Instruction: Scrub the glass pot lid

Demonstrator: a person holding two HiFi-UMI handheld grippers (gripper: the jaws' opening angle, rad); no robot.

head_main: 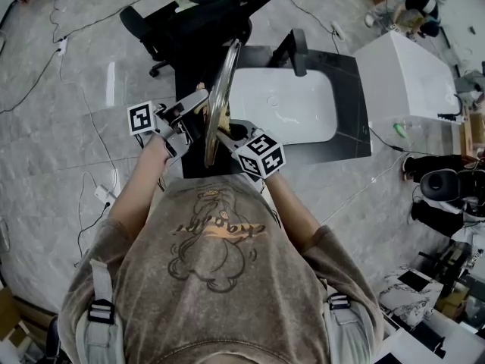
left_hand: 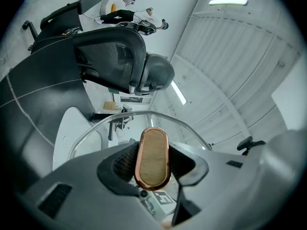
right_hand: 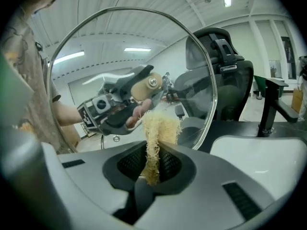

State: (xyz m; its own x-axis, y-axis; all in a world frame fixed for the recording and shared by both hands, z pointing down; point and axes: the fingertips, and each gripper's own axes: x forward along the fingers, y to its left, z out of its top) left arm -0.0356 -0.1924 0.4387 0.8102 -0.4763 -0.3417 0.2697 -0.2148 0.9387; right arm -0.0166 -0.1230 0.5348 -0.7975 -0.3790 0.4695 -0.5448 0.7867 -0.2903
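Note:
The glass pot lid [head_main: 220, 89] stands on edge above the black counter, between my two grippers. My left gripper [head_main: 195, 109] is shut on the lid's wooden knob [left_hand: 153, 158], which has a copper rim, and the lid's metal rim [left_hand: 144, 114] arcs above the jaws. My right gripper [head_main: 229, 133] is shut on a pale fibrous loofah scrubber [right_hand: 156, 140]. The scrubber's tip touches the inner face of the glass [right_hand: 96, 51], just under the knob's screw [right_hand: 153, 82]. Through the glass I see the left gripper's body.
A white sink basin [head_main: 292, 108] with a black faucet [head_main: 298, 50] sits in the black counter [head_main: 351, 131] just beyond the lid. A black office chair [head_main: 204, 10] stands behind it, a white cabinet [head_main: 409, 82] to the right. Cables trail over the marble floor.

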